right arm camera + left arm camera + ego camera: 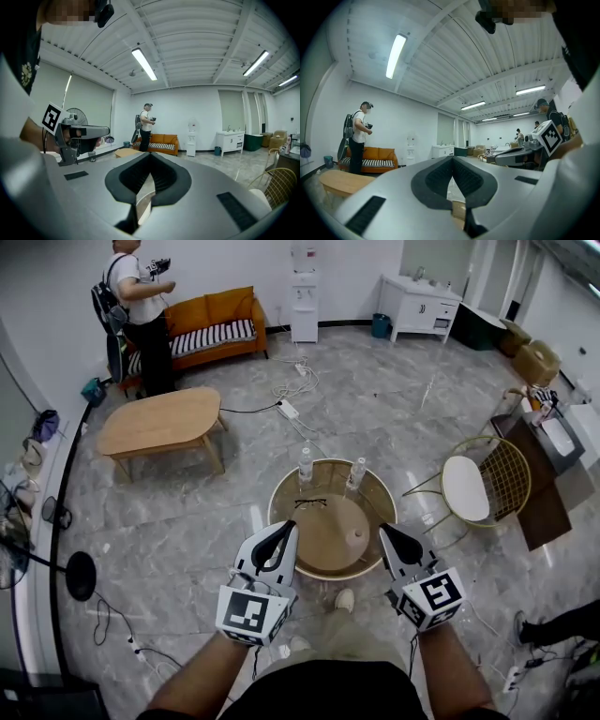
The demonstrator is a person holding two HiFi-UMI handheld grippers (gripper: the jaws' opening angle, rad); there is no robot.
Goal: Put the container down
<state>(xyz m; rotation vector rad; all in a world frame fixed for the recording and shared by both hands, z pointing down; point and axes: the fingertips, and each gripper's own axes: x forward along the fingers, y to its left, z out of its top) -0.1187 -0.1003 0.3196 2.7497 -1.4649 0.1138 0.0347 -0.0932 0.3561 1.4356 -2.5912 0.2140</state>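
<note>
**A:** Our left gripper (284,532) is clenched on nothing, jaws tip to tip, hovering at the near left of the round table (275,498). What can we hurt from there?

**B:** The eyeglasses (310,503) lie just ahead of it. If we swing forward low, we sweep them off.

**A:** And the two water bottles (306,465) at the far rim?

**B:** They're upright and narrow, so any bump to the table could tip them.

**A:** The round tan container (328,535), as we read it, lies flat on the table between our grippers, held by neither.

**B:** Then the risk is dragging it if we pull away carelessly. Our right gripper (389,535) is clamped empty too, close beside the knob (356,536), and we could clip that.
</note>
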